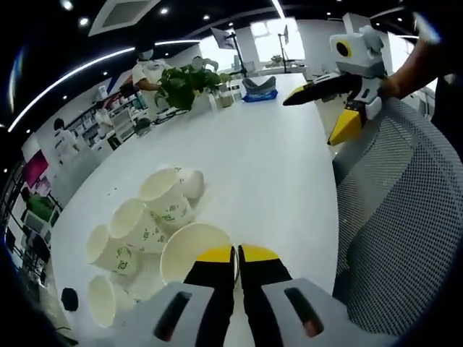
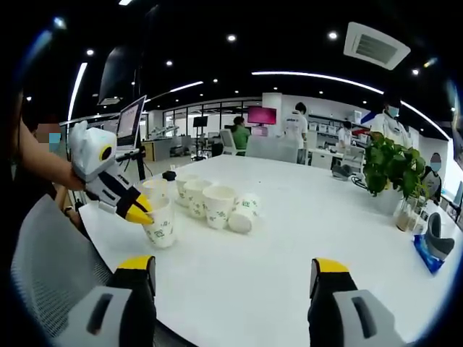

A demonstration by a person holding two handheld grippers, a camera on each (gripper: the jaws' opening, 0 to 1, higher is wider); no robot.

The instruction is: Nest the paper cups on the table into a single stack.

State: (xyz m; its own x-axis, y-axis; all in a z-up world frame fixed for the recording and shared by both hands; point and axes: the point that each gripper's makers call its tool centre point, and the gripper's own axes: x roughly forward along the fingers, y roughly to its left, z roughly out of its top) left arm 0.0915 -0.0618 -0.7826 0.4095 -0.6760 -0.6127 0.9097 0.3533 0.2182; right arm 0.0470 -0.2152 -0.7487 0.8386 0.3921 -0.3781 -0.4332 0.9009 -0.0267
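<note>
Left gripper view: the left gripper (image 1: 236, 254) has its yellow-tipped jaws pressed together on the rim of the nearest paper cup (image 1: 189, 249), which stands mouth up just ahead of the tool. In the right gripper view the same cup (image 2: 160, 223) is seen upright near the table's near edge, with the left gripper (image 2: 141, 215) pinching its rim from the left. Beyond the gripped cup, the remaining paper cups form a loose row: three upright cups (image 2: 197, 196) side by side and one cup lying on its side (image 2: 244, 212) at the row's far right end, touching its neighbour. In the left gripper view the row appears as a cluster (image 1: 141, 228) left of the jaws, close to the table's left edge. The white table (image 2: 304, 231) is bare between the cup row and the potted plant (image 2: 391, 168); this stretch gives wide room for moving. A blue object (image 2: 432, 249) lies near the table's right edge beside the plant. A small black object (image 2: 169, 175) sits at the far edge behind the cups. The right gripper (image 2: 235, 273) has its jaws set wide apart, holding nothing, above the near table edge; in the left gripper view it (image 1: 318, 112) hangs over the table's right edge. A grey mesh chair back (image 1: 405, 217) stands against that edge, right of the left gripper. People stand at desks in the background.
</note>
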